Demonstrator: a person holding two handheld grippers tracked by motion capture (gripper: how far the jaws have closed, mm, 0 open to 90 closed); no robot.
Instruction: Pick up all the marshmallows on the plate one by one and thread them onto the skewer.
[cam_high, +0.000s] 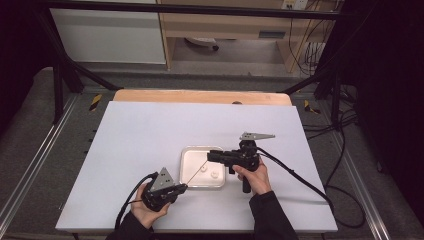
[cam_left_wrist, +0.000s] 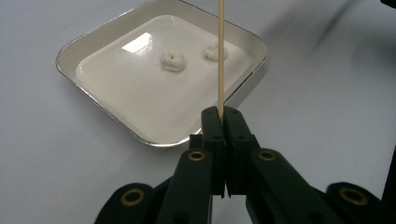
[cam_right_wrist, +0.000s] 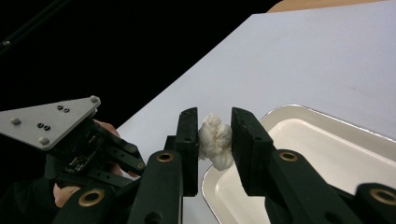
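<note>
On the white table (cam_high: 150, 135) there are 2 hand-held grippers, 1 thin wooden skewer, 1 shallow white tray and 3 small white lumps: 2 lying in the tray and 1 held. At the near left, the left gripper (cam_high: 181, 188) has its jaws pressed fully together on the butt end of the skewer (cam_left_wrist: 221, 56); in the high view the stick's long axis runs from that grip up and to the right, slanting over the tray toward the other gripper, its far tip too fine to place exactly. The tray (cam_high: 186, 172) sits just right of the left gripper, near the table's middle, and the 2 loose lumps (cam_left_wrist: 173, 61) rest apart from each other in its far right part, as the high view shows them. Further right, the right gripper (cam_right_wrist: 214, 140) has its jaws part open and clamped on the third lump (cam_right_wrist: 215, 140), which hangs above the tray's left rim, close to the skewer's line. Beyond the table's far edge stand a wooden strip (cam_high: 200, 96) and dark frame posts.
</note>
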